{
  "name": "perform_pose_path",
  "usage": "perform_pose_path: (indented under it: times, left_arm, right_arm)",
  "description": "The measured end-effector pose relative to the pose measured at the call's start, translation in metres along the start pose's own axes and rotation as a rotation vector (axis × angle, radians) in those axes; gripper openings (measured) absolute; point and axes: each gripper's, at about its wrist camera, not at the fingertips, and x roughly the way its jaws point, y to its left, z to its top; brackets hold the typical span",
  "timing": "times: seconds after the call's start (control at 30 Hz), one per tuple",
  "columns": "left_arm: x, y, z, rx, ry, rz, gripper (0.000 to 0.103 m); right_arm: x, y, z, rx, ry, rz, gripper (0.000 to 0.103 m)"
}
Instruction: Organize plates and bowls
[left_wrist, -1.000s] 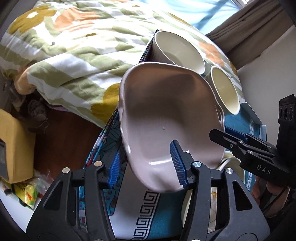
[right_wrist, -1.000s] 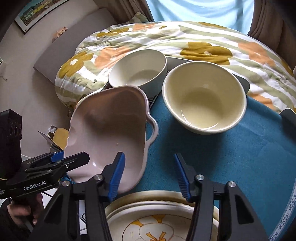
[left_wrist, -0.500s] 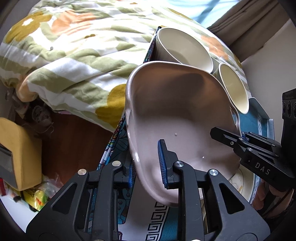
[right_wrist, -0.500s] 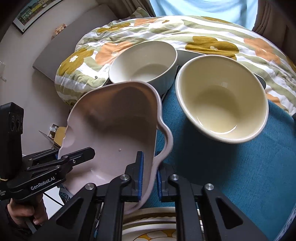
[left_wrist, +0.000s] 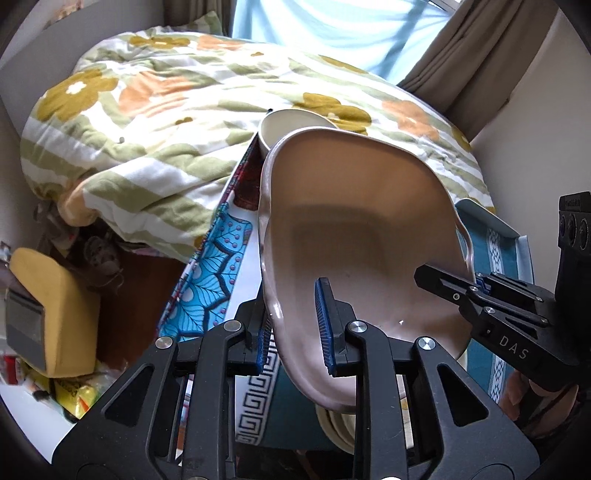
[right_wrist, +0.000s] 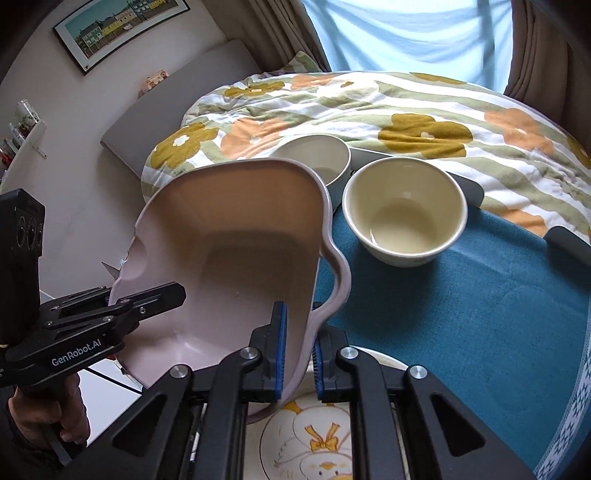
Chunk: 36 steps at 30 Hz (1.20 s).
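Teal-clothed bench (right_wrist: 480, 332) beside bed: both tools — left (left_wrist: 295, 325), right (right_wrist: 298, 347) — clench the tilted pink dish (right_wrist: 236, 258) above the duck plate (right_wrist: 317, 443).

"das" on right gripper (left_wrist: 476, 286); "genrobot.ai" on left gripper (right_wrist: 147, 299).

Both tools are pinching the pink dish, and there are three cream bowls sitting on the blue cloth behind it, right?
Nearly. Both tools, left and right, do pinch the pink dish, but the right wrist view shows only two cream bowls behind it, not three.
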Motion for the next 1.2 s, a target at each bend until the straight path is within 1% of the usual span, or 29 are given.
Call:
perform_pose_path:
  times: [0.1,0.3,0.43,0.57,0.67,0.83,1.03,1.2]
  left_arm:
    - [-0.018,-0.032,-0.017,0.023,-0.024,0.003,0.02]
    - [-0.043,-0.103,-0.055,0.081,-0.058,-0.025,0.02]
    - [-0.051,-0.148,-0.08,0.12,-0.063,-0.06,0.02]
    - [-0.045,-0.191,-0.1,0.159,-0.044,-0.105,0.02]
    - [-0.031,-0.222,-0.112,0.192,-0.008,-0.144,0.02]
    - [0.013,-0.27,-0.132,0.245,0.074,-0.209,0.02]
    - [0.07,-0.314,-0.154,0.299,0.162,-0.245,0.02]
    - [0.098,-0.328,-0.164,0.316,0.179,-0.251,0.02]
  right_arm:
    - [-0.029,-0.007,-0.016,0.006,-0.028,-0.003,0.011]
    - [-0.092,-0.036,-0.062,0.041,-0.088,-0.035,0.011]
    - [-0.126,-0.061,-0.092,0.076,-0.113,-0.068,0.011]
    - [-0.154,-0.085,-0.117,0.111,-0.133,-0.111,0.011]
    - [-0.175,-0.113,-0.14,0.148,-0.136,-0.154,0.011]
    - [-0.188,-0.163,-0.177,0.237,-0.112,-0.222,0.011]
    - [-0.177,-0.223,-0.21,0.342,-0.067,-0.262,0.011]
    - [-0.166,-0.243,-0.224,0.377,-0.066,-0.265,0.011]
